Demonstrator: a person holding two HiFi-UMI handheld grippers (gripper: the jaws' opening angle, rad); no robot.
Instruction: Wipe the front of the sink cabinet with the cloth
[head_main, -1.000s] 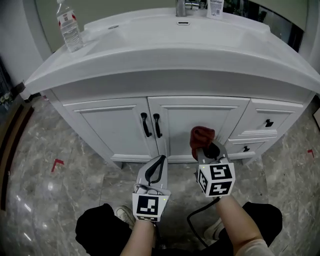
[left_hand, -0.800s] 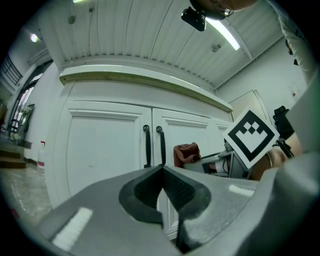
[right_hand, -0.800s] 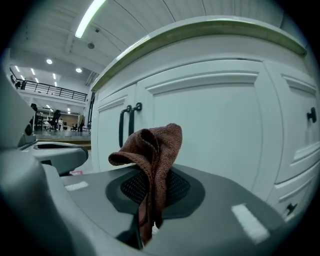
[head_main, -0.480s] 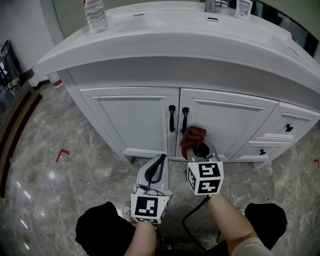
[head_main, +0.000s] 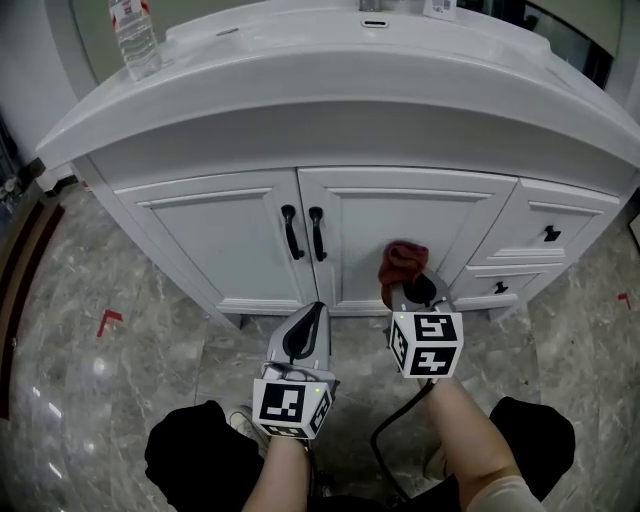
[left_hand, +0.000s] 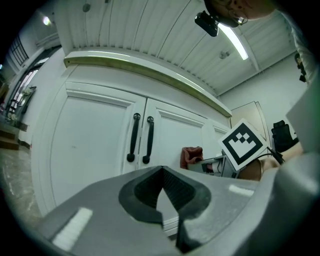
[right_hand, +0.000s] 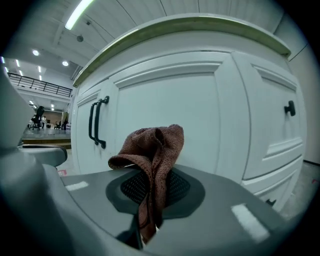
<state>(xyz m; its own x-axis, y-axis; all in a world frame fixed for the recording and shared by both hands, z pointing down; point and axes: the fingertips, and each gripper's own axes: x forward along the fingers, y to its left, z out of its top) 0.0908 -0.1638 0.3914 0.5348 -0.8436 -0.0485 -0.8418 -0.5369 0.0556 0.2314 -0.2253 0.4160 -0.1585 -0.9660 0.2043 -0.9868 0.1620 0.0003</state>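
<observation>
The sink cabinet (head_main: 400, 230) is seen straight ahead of both grippers, and its white front is faced squarely, probably so that the panels can be reached at one level. The right-hand door (head_main: 405, 215) lies directly ahead of the right gripper (head_main: 402, 288), with two drawers (head_main: 555, 235) off to that gripper's right. The right gripper is clamped on the cloth (head_main: 402, 262). The reddish-brown fabric is pinched low down and left bunched beyond the tips, which suits pressing a soft wad against the door. The cloth is held up close to the lower part of that door, but contact cannot be confirmed. The left gripper (head_main: 318, 310) is held beside and slightly behind the right one. Its jaws are closed together with nothing between them, so it appears to be parked out of the way. A pair of black handles (head_main: 303, 232) is seen up and to the left of the cloth. A water bottle (head_main: 133, 38) stands on the counter far ahead and to the left, and its label is too small to be read. No writing is found elsewhere; only black-and-white squares are shown on the marker cubes (head_main: 428, 345).
</observation>
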